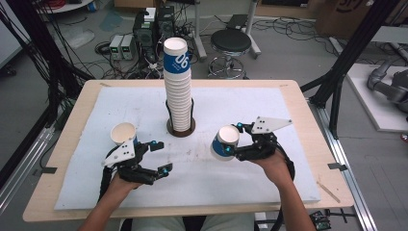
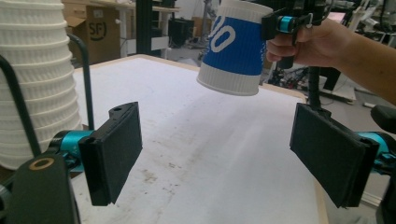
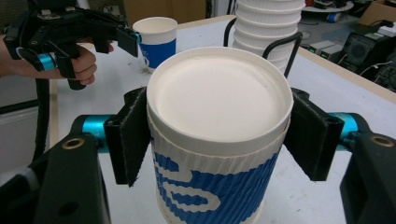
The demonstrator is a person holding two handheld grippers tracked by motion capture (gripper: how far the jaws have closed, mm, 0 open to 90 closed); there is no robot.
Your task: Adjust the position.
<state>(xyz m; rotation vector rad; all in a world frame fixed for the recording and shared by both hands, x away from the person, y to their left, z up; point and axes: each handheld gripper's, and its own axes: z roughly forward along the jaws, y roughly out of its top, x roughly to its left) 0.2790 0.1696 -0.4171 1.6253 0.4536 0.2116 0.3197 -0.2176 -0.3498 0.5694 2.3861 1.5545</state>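
A tall stack of white ribbed paper cups (image 1: 177, 91), topped by a blue-banded one, stands in a black wire holder at the table's middle. My right gripper (image 1: 234, 141) is shut on a blue-and-white paper cup (image 1: 225, 142), held tilted above the white mat; the right gripper view shows its jaws pressed on the cup (image 3: 217, 135) from both sides. My left gripper (image 1: 162, 156) is open and holds nothing, with its pads (image 2: 116, 149) wide apart over the mat. A second blue-banded cup (image 1: 123, 133) stands upright just behind the left gripper.
A white mat (image 1: 240, 183) covers most of the wooden table (image 1: 308, 125). The holder's round base (image 1: 181, 128) sits mid-table. Beyond the far edge are a stool (image 1: 231, 43), electronics boxes (image 1: 122, 45) and cables on the floor.
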